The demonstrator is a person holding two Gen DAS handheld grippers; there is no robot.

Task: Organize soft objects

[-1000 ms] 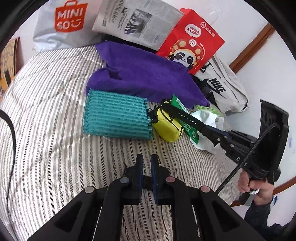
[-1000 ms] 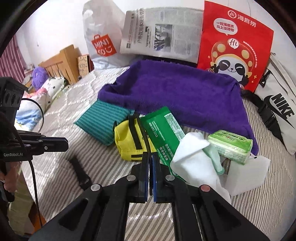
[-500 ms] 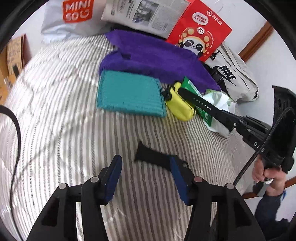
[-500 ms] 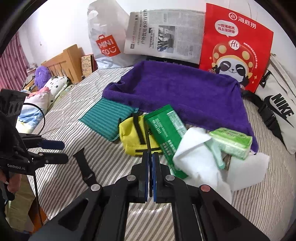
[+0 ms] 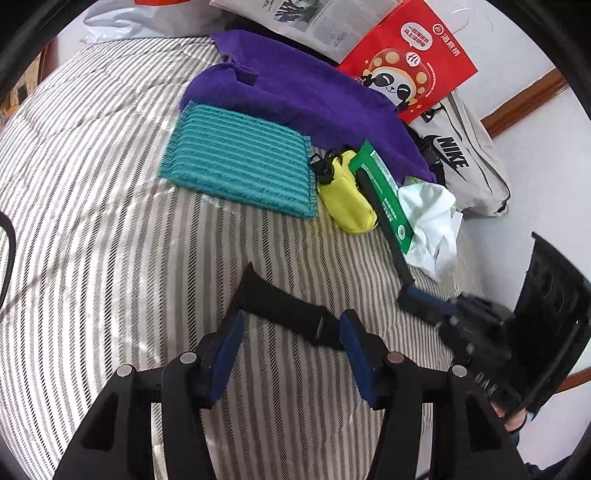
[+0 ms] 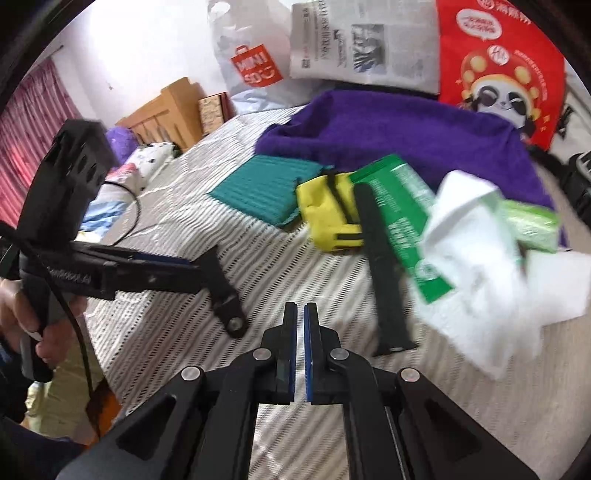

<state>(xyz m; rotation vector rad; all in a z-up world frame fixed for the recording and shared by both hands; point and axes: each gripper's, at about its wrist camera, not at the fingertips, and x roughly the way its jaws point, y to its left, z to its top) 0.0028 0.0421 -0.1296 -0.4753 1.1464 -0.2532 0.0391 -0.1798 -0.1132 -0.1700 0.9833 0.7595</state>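
On the striped bed lie a teal ribbed cloth, a purple towel, a yellow pouch, a green pack and a crumpled white cloth. My left gripper stands open low over a short black strap, which lies flat between and just ahead of the pads, untouched. My right gripper is shut, with nothing visible between its pads. A long black strap lies just to its right, across the green pack. In the right wrist view the left gripper reaches the short strap.
A red panda bag, a newspaper, a grey Nike bag and a white Miniso bag line the bed's far side. A light green tissue pack sits by the white cloth. A wooden headboard stands at the left.
My left gripper opened, let the short black strap down onto the bed and sank toward it. The long strap, earlier edge-on at the right pads, now lies flat to their right.
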